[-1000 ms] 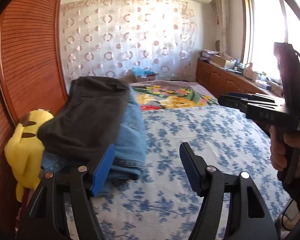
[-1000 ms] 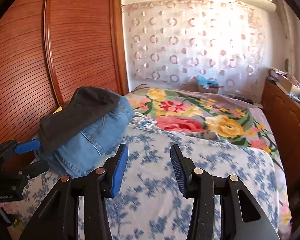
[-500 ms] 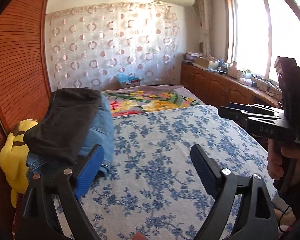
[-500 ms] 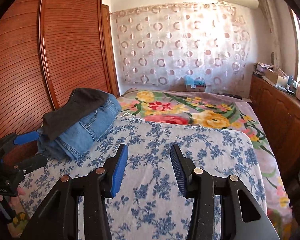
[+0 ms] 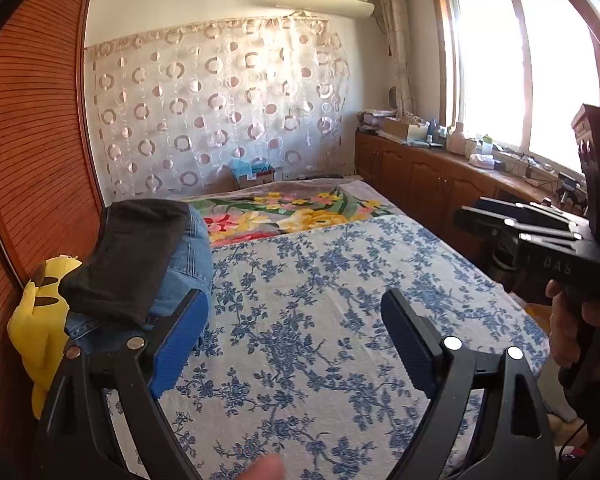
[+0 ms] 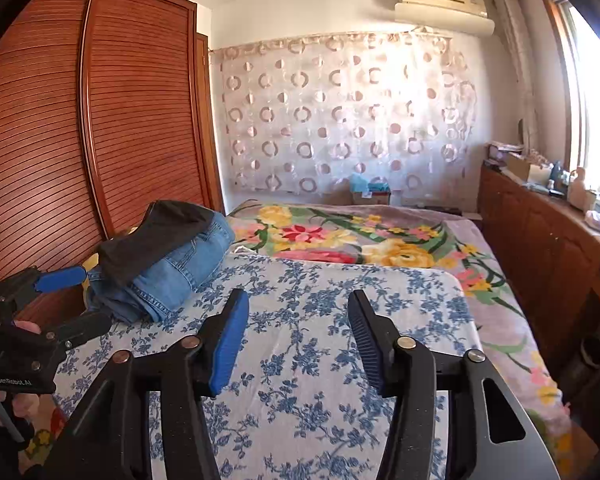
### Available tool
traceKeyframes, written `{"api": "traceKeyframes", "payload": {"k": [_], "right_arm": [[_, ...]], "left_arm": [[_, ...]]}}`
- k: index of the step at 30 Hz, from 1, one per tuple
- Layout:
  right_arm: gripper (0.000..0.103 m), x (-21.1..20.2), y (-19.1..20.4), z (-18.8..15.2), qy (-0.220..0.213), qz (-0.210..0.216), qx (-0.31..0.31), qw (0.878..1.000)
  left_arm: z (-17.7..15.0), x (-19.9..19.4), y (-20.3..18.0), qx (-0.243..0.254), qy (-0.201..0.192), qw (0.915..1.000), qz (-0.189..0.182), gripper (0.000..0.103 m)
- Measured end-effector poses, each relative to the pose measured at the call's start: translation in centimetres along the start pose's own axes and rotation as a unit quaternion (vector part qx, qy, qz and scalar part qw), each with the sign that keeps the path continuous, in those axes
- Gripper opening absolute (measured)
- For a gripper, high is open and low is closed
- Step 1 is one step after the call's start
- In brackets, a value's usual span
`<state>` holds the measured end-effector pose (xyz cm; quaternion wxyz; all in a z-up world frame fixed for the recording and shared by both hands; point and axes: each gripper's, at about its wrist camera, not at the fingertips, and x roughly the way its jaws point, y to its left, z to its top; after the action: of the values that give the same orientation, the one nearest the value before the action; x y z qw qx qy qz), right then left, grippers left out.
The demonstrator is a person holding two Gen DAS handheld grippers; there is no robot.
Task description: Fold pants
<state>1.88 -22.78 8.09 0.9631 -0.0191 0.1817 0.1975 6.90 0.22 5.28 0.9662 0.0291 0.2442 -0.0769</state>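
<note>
both claws empty above the blue-flowered bed sheet (image 6: 300,360): left claw (image 5: 296,336) released wide, right claw (image 6: 296,336) just opening, beside folded black pants (image 6: 156,236) on blue jeans (image 6: 180,268).

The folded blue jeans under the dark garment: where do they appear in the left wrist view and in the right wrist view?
Left wrist view: the folded blue jeans lie at the left-centre, under the dark garment, just behind the left fingertip.
Right wrist view: the jeans lie left of centre, on the bed's left edge by the wardrobe.
Shared landmark: the curtain with circles on the far wall.
</note>
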Motion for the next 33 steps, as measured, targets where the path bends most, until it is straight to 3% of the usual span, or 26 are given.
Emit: {"api": "traceKeyframes", "payload": {"k": [9,22,33], "right_arm": [[0.059,-2.2,0.9,-1.0,-0.013,-0.024,0.013,1.000],[0.059,-2.2,1.0,-3.7,-0.009,-0.029,0.029,0.999],[0.059,-2.1,1.1,-3.6,-0.007,-0.039,0.020,0.999]], "left_arm": [[1.0,-3.6,-0.6,-0.012,-0.032,0.9994,-0.001,0.089],[-1.1,-4.8,1.4,-0.034,-0.014,0.9988,0.033,0.089],[-2.7,-3.8,2.5,-0.051,0.001,0.9971,0.057,0.089]]}}
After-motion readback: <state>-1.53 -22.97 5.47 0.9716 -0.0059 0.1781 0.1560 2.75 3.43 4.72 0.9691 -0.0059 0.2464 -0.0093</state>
